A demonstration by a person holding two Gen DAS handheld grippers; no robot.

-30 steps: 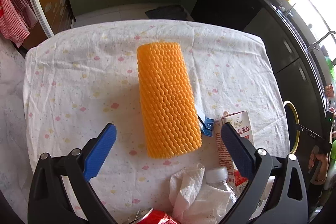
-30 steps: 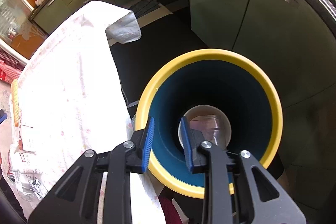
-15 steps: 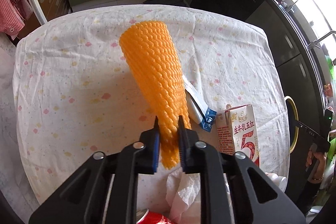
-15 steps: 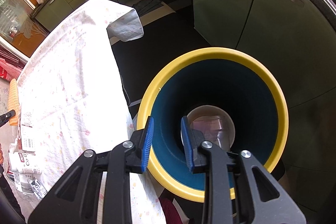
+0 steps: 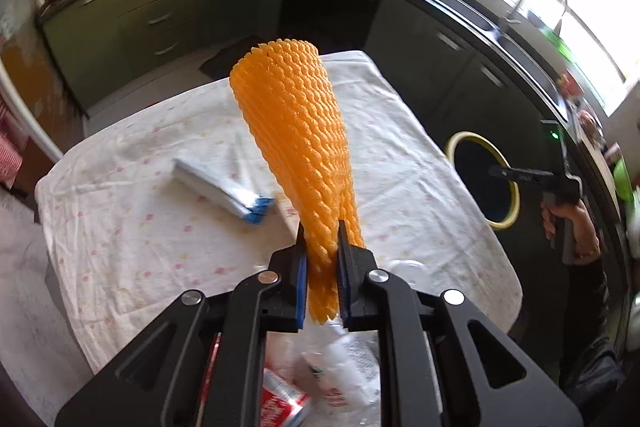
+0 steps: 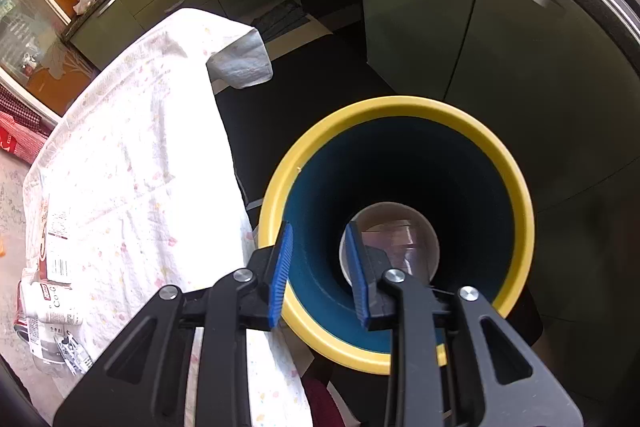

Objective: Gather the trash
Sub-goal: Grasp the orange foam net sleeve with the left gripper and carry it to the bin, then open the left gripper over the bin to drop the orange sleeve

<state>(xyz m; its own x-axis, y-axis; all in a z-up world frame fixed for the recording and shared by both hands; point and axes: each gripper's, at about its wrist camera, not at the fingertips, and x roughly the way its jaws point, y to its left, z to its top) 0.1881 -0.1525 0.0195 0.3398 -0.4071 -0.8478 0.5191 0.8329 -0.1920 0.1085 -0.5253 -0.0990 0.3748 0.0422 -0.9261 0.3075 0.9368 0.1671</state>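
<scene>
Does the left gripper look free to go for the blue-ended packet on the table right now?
Probably not: the left gripper is shut on the orange foam net. The packet itself lies uncovered on the tablecloth.

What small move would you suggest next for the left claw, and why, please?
Probably carry the net across to the bin. The left claw is shut on the net's lower end and holds it clear of the table; the bin stands open beside the table, with the right claw empty over its rim.
</scene>
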